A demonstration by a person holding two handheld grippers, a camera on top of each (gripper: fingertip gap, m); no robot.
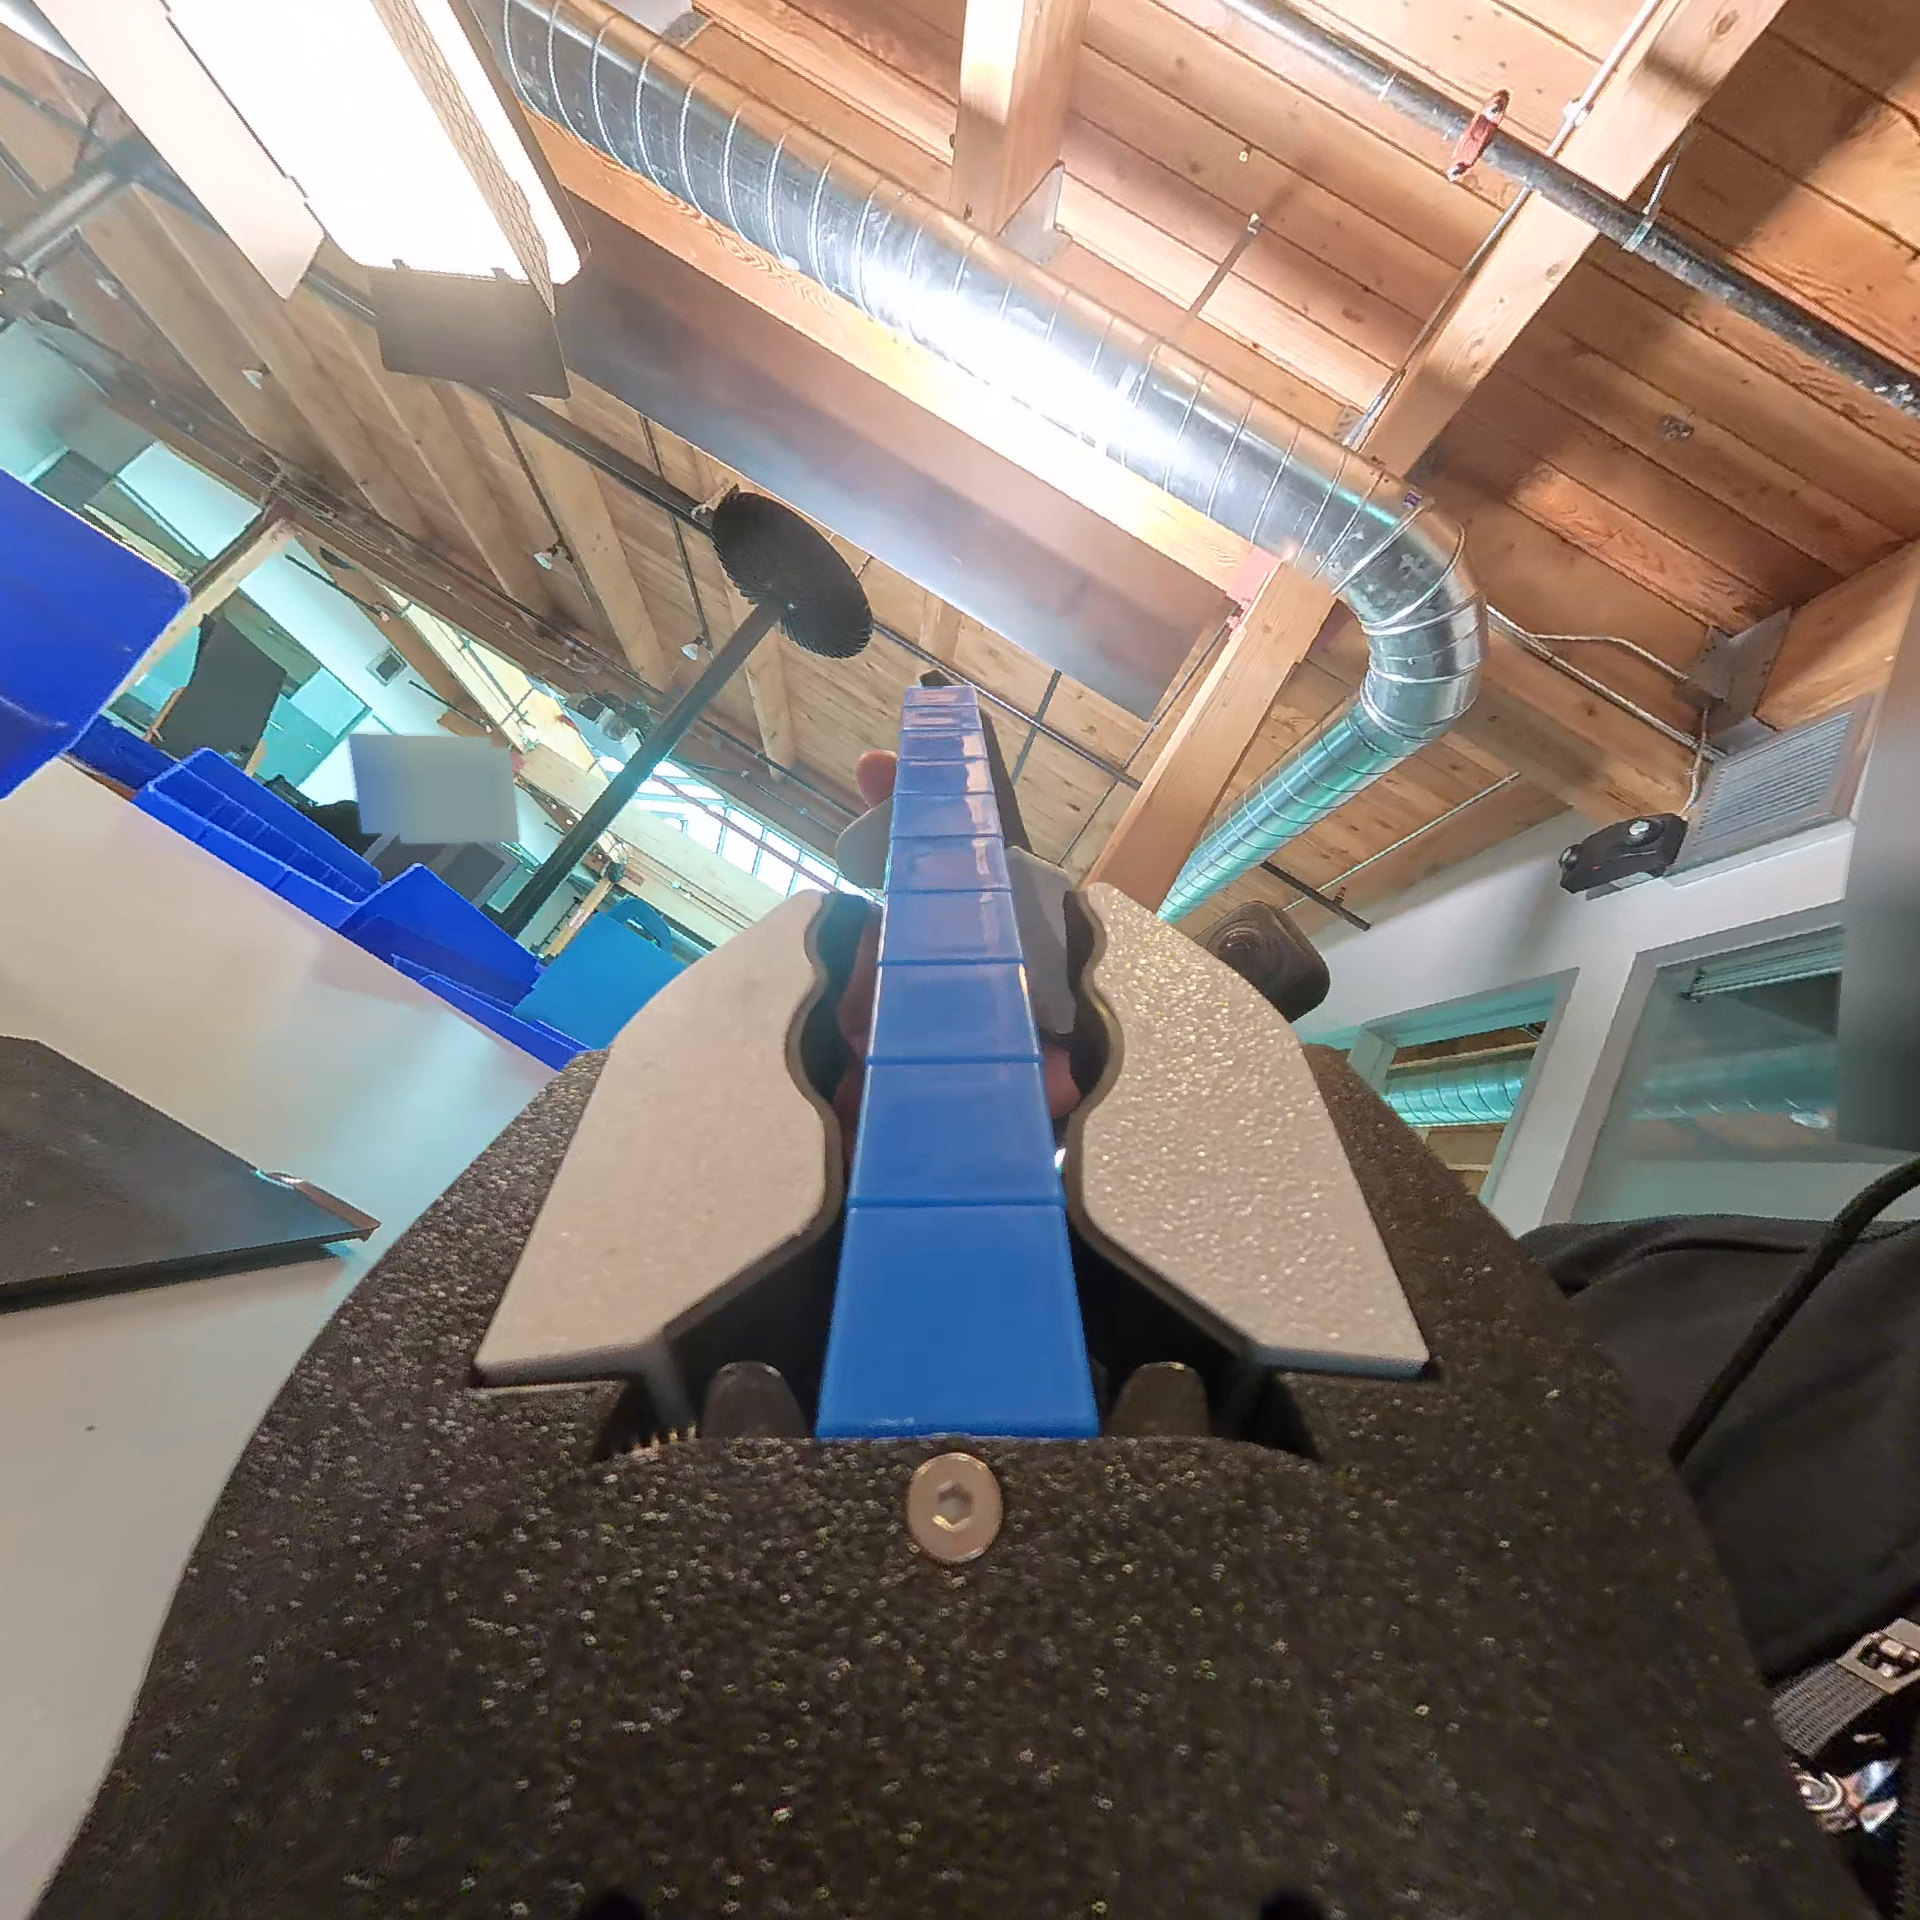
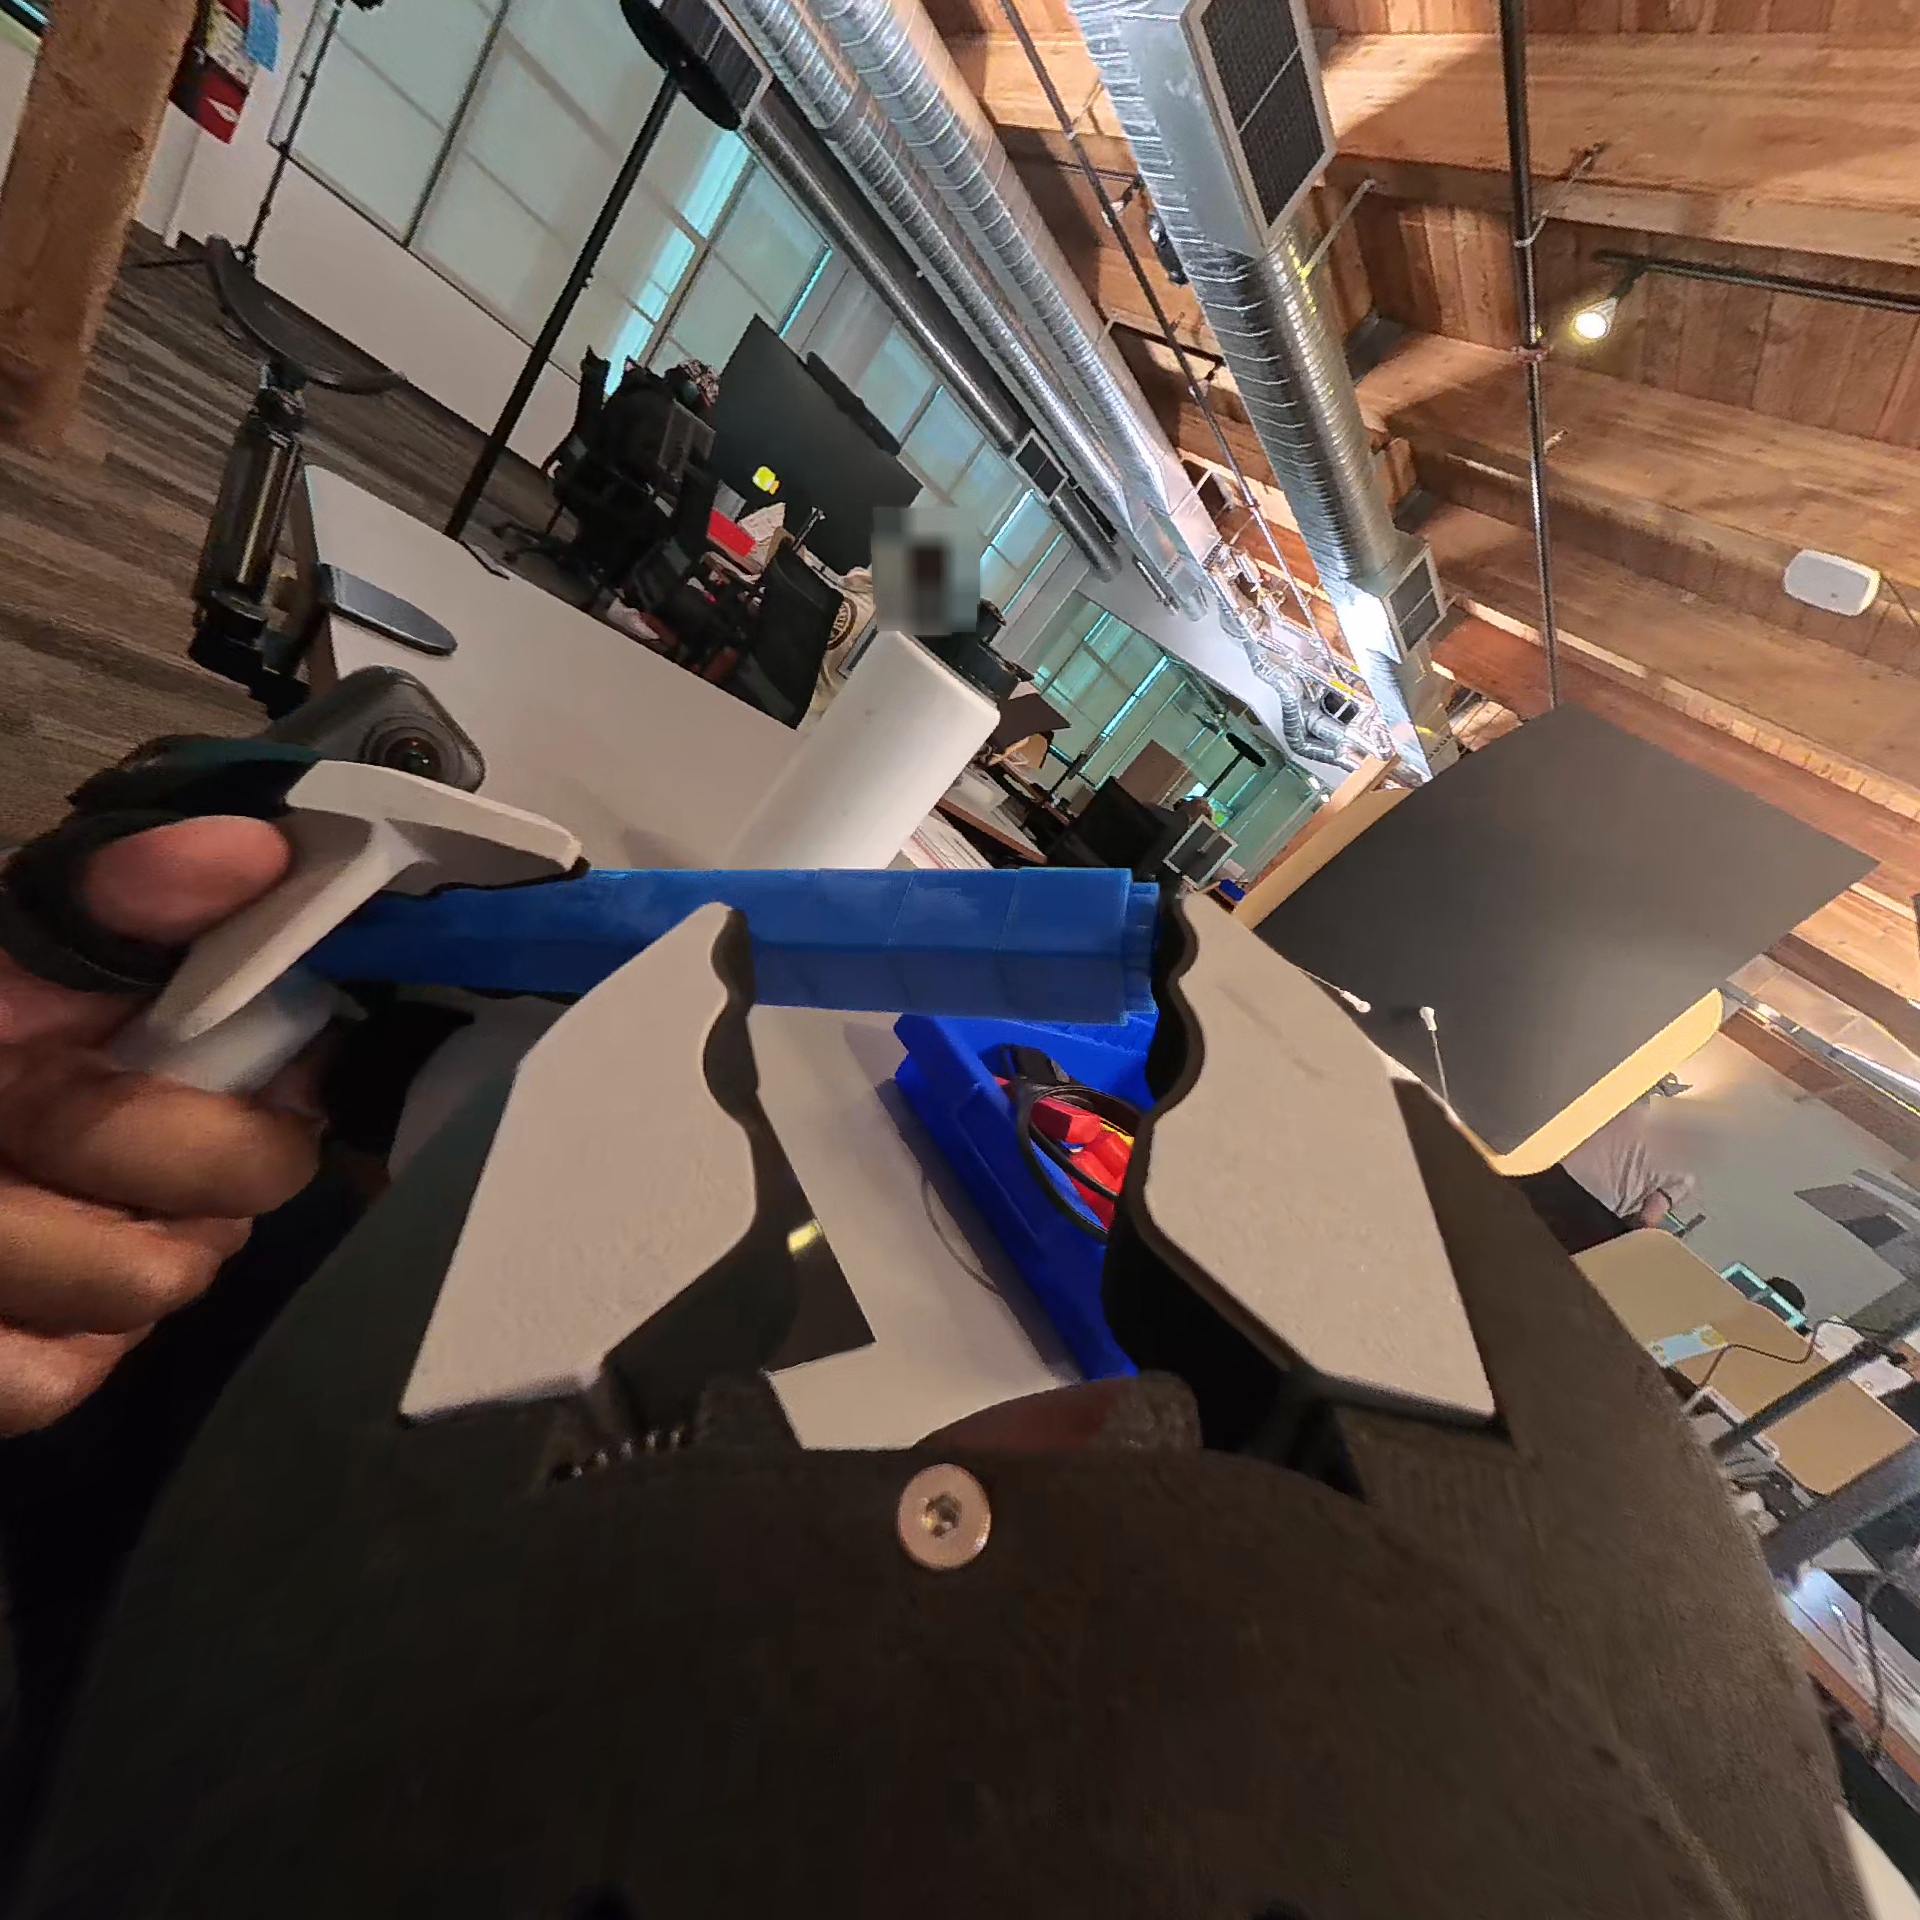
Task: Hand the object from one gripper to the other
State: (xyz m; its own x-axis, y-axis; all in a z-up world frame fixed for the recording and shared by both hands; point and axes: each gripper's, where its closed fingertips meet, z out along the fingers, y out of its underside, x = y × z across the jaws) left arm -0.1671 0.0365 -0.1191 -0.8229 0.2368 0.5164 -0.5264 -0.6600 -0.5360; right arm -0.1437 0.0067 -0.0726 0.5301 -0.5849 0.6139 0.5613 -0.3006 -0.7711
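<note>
The left gripper (image 1: 951, 1049) is clamped on a long blue bar (image 1: 951, 1091) made of joined blocks; the bar runs lengthwise between its grey fingers (image 1: 707, 1132) and sticks out well past the tips, up in the air.

In the right wrist view the bar (image 2: 935, 940) lies crosswise, its free end between the spread fingertips of the right gripper (image 2: 951, 961), whose jaws stand apart and are not yet closed on it. A hand (image 2: 114, 1122) holds the left gripper (image 2: 343, 914) at the bar's other end. Below, a blue bin (image 2: 997, 1174) sits on the white tabletop (image 2: 582, 707).
</note>
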